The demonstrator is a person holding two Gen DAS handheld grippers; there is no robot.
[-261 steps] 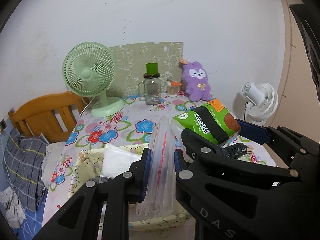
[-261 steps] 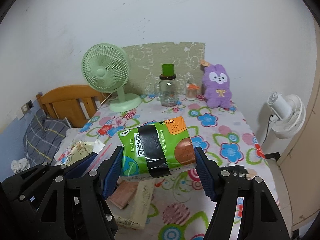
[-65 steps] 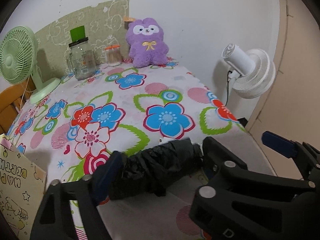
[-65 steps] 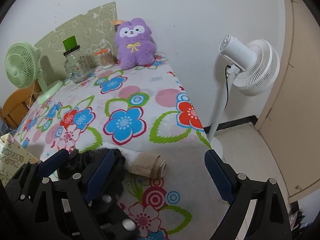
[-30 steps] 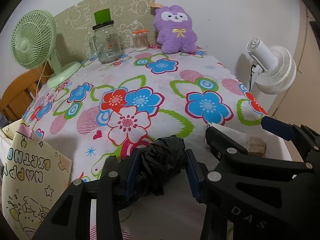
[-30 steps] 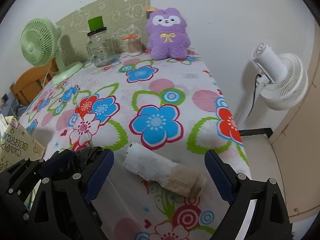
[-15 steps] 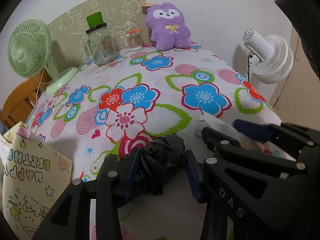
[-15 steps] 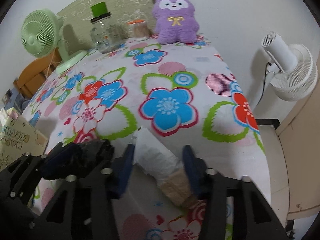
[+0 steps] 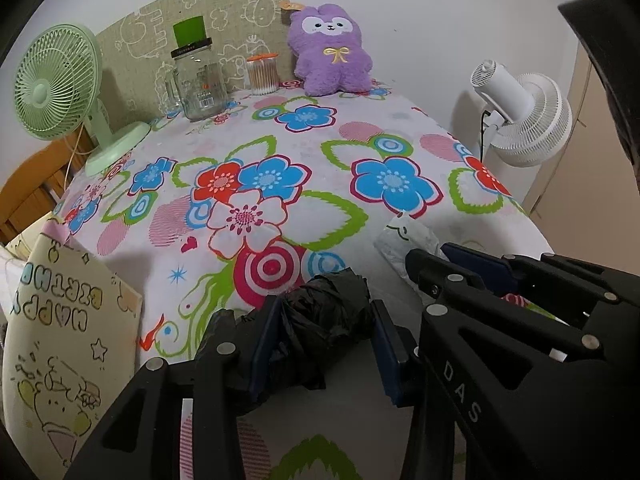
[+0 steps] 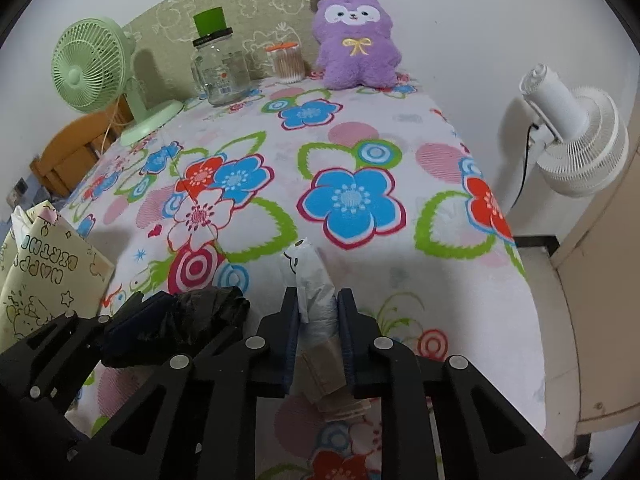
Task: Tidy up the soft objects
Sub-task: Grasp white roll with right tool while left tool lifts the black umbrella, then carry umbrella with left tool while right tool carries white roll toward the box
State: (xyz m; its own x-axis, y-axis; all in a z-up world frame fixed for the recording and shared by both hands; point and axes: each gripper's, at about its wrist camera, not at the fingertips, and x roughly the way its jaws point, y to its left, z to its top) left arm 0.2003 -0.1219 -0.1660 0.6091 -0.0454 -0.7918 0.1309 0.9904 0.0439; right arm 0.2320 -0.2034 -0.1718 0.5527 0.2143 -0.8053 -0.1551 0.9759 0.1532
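Observation:
My left gripper (image 9: 322, 322) is shut on a crumpled black plastic roll (image 9: 324, 316) at the near edge of the flowered table (image 9: 280, 160). To its right, my right gripper (image 10: 318, 312) has its jaws closing on a white roll with a tan cardboard end (image 10: 314, 292); the blue pads touch both of its sides. In the right wrist view the black roll (image 10: 192, 320) and the left gripper's fingers show at lower left. In the left wrist view the white roll's tip (image 9: 404, 236) sticks out past the right gripper's fingers (image 9: 468, 264).
A "Happy Birthday" paper bag (image 9: 60, 340) stands at the table's near left. At the back are a green fan (image 9: 56, 88), a glass jar with green lid (image 9: 196, 80), a cotton-swab jar (image 9: 262, 74) and a purple plush (image 9: 332, 52). A white fan (image 10: 572, 136) stands off the right edge.
The right gripper's jaws went from wide apart around the white roll to pressed against its sides. The left gripper stayed shut on the black roll, hardly moving.

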